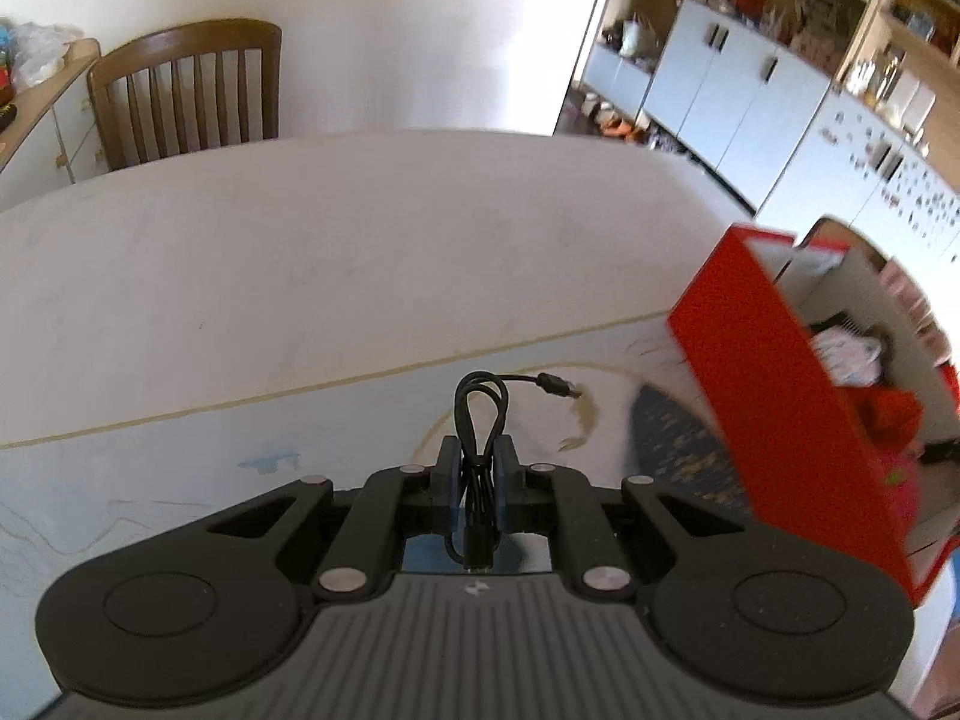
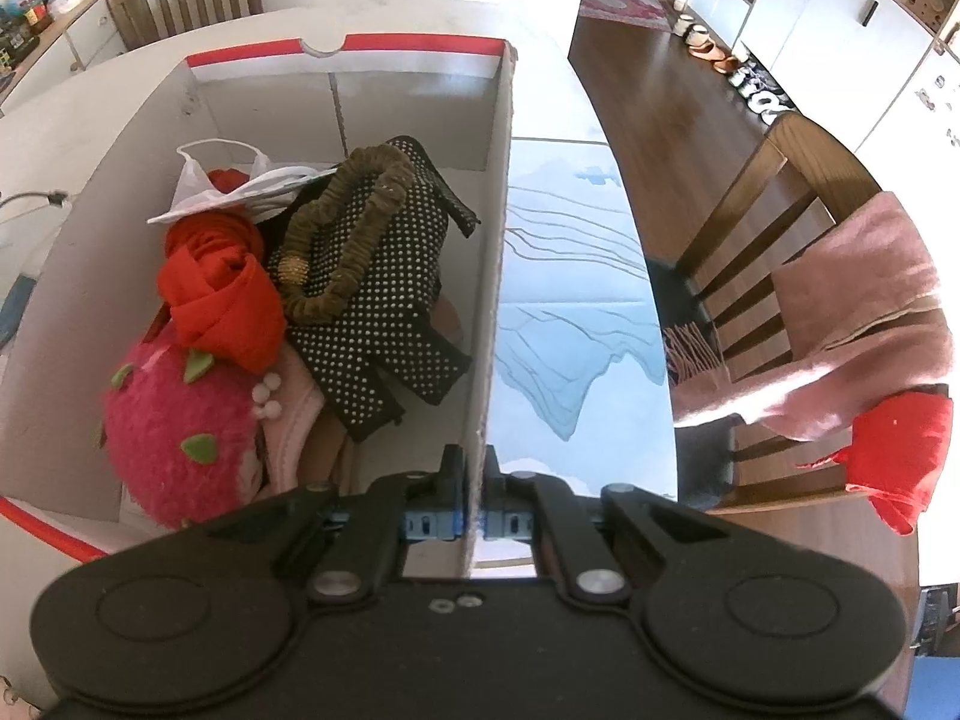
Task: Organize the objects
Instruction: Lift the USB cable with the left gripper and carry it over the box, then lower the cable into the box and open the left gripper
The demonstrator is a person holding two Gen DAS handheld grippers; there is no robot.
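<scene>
My left gripper (image 1: 478, 457) is shut on a coiled black USB cable (image 1: 480, 414), held above the table with its plug sticking out to the right. A red cardboard box (image 1: 774, 396) stands to the right of it. In the right wrist view my right gripper (image 2: 475, 461) is shut on the box wall (image 2: 495, 276), pinching its near right edge. Inside the box lie a black dotted bag (image 2: 384, 300) with an olive ruffled handle, a red cloth (image 2: 222, 294), a pink strawberry plush (image 2: 180, 438) and a white plastic bag (image 2: 228, 186).
The table (image 1: 300, 276) has a pale cover with blue line print. A wooden chair (image 1: 192, 90) stands at its far side, another chair (image 2: 774, 276) draped with pink cloth at the right. Cabinets and shelves line the far wall.
</scene>
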